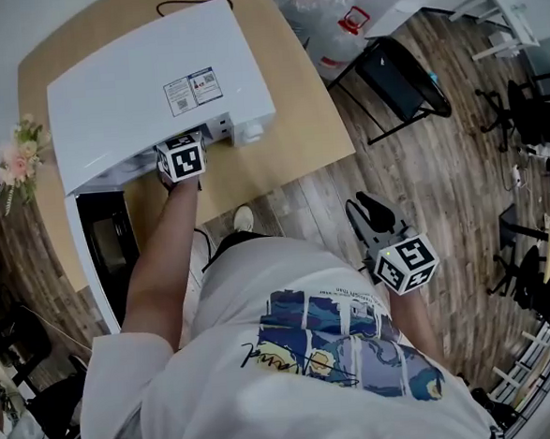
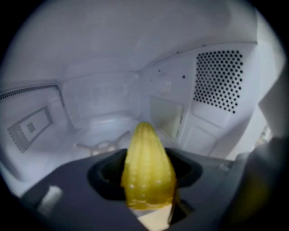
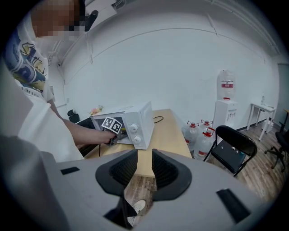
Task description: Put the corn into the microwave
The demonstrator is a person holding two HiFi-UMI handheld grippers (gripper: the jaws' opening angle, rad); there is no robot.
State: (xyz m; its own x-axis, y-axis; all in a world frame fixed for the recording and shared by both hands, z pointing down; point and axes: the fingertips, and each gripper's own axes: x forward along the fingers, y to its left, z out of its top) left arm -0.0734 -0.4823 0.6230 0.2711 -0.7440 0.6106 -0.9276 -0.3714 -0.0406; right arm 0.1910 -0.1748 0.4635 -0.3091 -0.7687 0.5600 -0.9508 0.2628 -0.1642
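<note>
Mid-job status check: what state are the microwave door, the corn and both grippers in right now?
Microwave door: swung open.
Corn: clamped in the left gripper, tip pointing into the microwave cavity.
Left gripper: shut on the corn.
Right gripper: jaws apart, nothing between them, held away from the microwave.

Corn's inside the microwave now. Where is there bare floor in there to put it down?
The bare floor lies ahead of the corn, between the left vented wall and the perforated right wall. Only the roller ring sits mid-floor. It looks tightest along the right wall beside the jaws, so centre-left seems the safer spot.
</note>
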